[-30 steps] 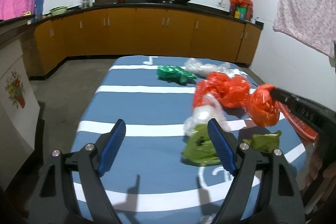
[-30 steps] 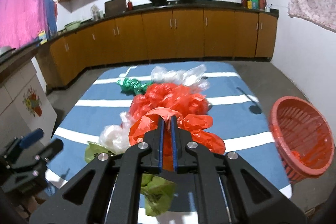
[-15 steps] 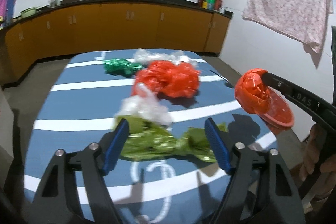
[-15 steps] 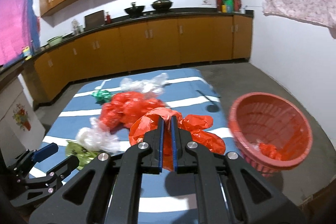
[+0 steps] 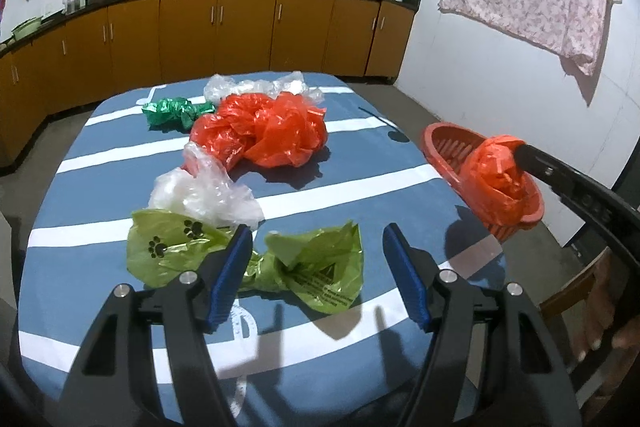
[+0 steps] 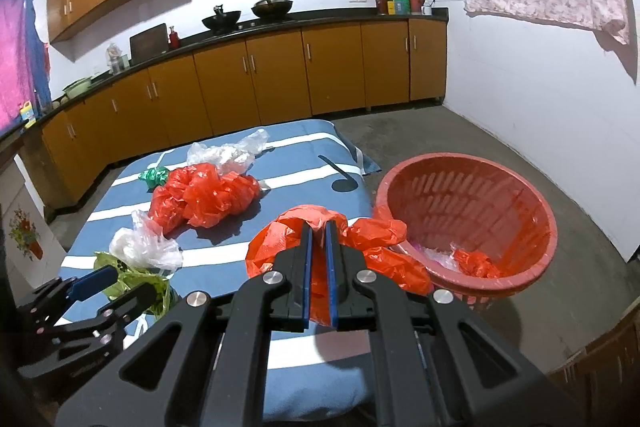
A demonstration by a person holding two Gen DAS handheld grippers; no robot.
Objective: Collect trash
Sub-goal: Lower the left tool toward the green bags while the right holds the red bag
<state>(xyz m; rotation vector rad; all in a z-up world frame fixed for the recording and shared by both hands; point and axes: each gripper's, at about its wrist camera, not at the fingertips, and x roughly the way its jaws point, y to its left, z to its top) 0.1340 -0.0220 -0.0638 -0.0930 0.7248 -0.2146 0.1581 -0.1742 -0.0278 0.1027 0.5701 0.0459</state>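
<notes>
A light green bag (image 5: pixel 316 263) with paw prints lies crumpled at the near end of the blue striped table (image 5: pixel 360 163). My left gripper (image 5: pixel 317 233) hovers just over it with its jaws closing; the bag's right half lies between the blue fingers, and the pads do not press it. My right gripper (image 6: pixel 319 229) is shut on a red plastic bag (image 6: pixel 376 231), held beside the rim of the red basket (image 6: pixel 548 227) off the table's right edge. In the left wrist view that red bag (image 5: pixel 496 179) hangs in front of the basket (image 5: pixel 444 135).
On the table also lie a clear bag (image 5: pixel 200 191), a big red bag pile (image 5: pixel 264 131), a dark green bag (image 5: pixel 172 111) and another clear bag (image 5: pixel 256 87). The basket holds red and clear scraps (image 6: pixel 476 263). Kitchen cabinets (image 6: pixel 280 75) line the far wall.
My right gripper has carried the red bag rightwards from over the table to the basket's rim. My left gripper has moved over the light green bag and its jaws have narrowed.
</notes>
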